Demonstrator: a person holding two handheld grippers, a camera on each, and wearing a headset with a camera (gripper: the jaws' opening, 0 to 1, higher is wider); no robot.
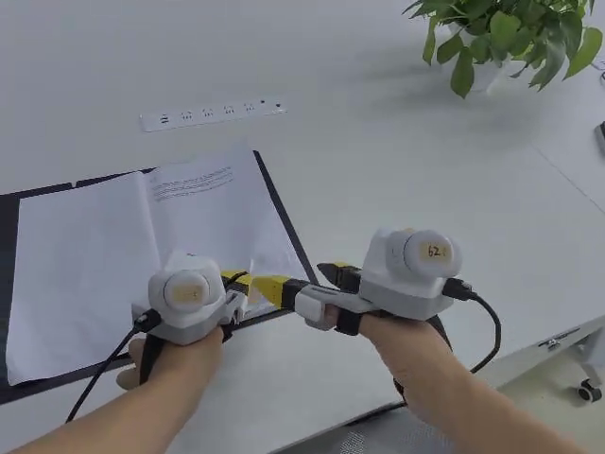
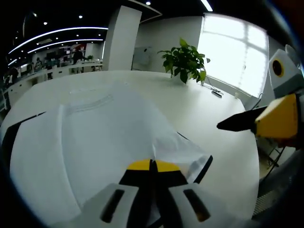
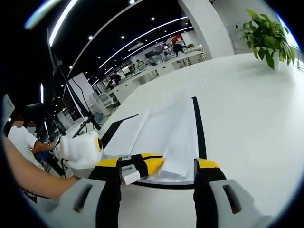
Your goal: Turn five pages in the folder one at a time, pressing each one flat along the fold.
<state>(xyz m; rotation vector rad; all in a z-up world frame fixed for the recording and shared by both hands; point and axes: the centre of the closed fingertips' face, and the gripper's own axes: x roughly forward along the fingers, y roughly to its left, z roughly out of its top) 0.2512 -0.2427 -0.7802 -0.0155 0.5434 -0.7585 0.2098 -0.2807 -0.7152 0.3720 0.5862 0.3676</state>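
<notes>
Pinching the lower corner of the right-hand page (image 2: 185, 151) in the open folder (image 1: 11, 227) on the counter (image 1: 406, 161), the closed left hand-held gripper (image 2: 152, 166) could crease or tear it if swung over sharply, and the wide-open right hand-held gripper (image 3: 157, 166) alongside may snag it.

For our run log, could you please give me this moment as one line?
left claw shut on page corner | right claw open, near folder corner | folder open on table
</notes>
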